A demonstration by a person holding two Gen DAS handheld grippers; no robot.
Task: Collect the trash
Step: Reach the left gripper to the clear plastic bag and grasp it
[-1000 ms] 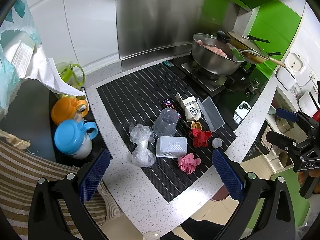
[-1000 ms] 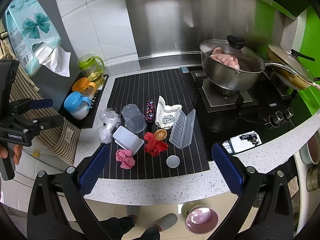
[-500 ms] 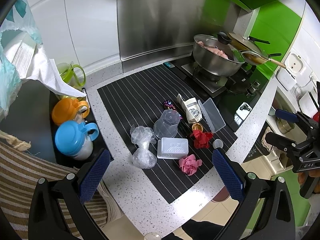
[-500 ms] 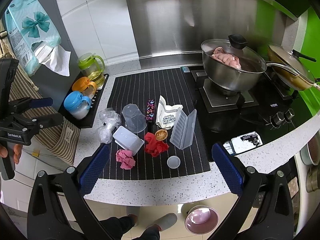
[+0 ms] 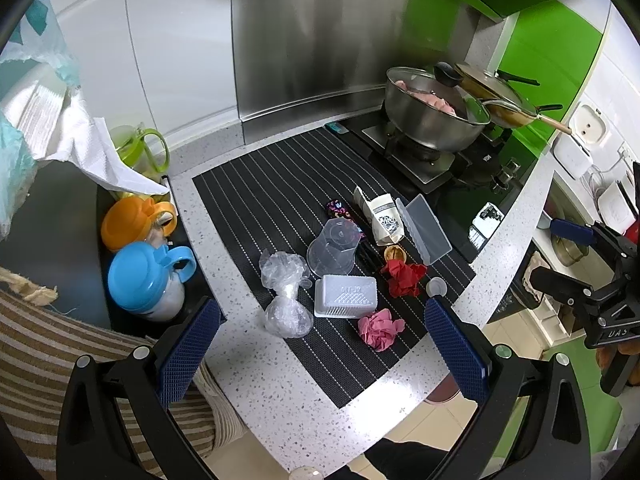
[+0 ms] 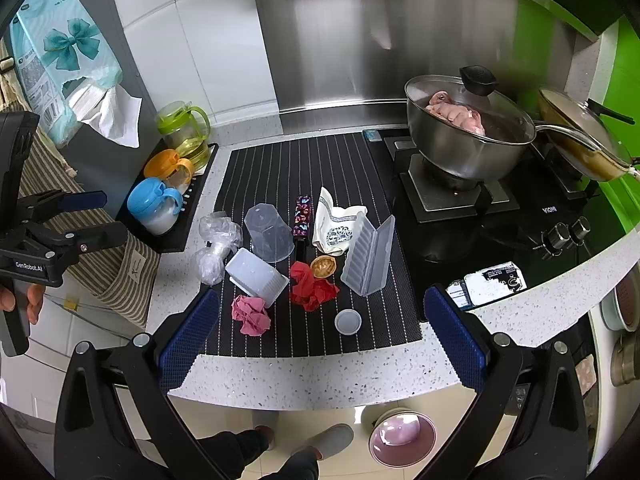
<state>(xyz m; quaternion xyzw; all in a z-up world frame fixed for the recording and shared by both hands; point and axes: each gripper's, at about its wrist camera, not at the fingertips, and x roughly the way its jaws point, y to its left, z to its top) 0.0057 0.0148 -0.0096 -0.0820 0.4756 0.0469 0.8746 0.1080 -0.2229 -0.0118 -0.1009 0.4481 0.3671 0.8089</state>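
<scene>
Trash lies on a black striped mat (image 5: 280, 184) (image 6: 304, 160): a pink crumpled paper (image 5: 380, 330) (image 6: 252, 314), a red crumpled paper (image 5: 402, 276) (image 6: 312, 284), a clear plastic bag (image 5: 284, 288) (image 6: 216, 244), a white plastic tray (image 5: 346, 296) (image 6: 256, 276), a clear cup on its side (image 5: 334, 244) (image 6: 268, 232), a white pouch (image 5: 382, 216) (image 6: 334, 224), a small round lid (image 5: 436, 288) (image 6: 348, 322). My left gripper (image 5: 320, 352) (image 6: 80, 216) hovers open above the counter's front edge. My right gripper (image 6: 320, 340) (image 5: 568, 256) is open too, empty.
A lidded steel pot (image 6: 468, 136) and a pan (image 6: 580, 136) stand on the stove at the right. Blue (image 5: 144, 276), orange and green jugs sit on a black tray at the left. A pink bowl (image 6: 402, 436) rests on the floor below the counter, beside a person's slippers.
Both grippers have drifted slightly; the view of the trash is a little closer. Nothing on the mat has moved.
</scene>
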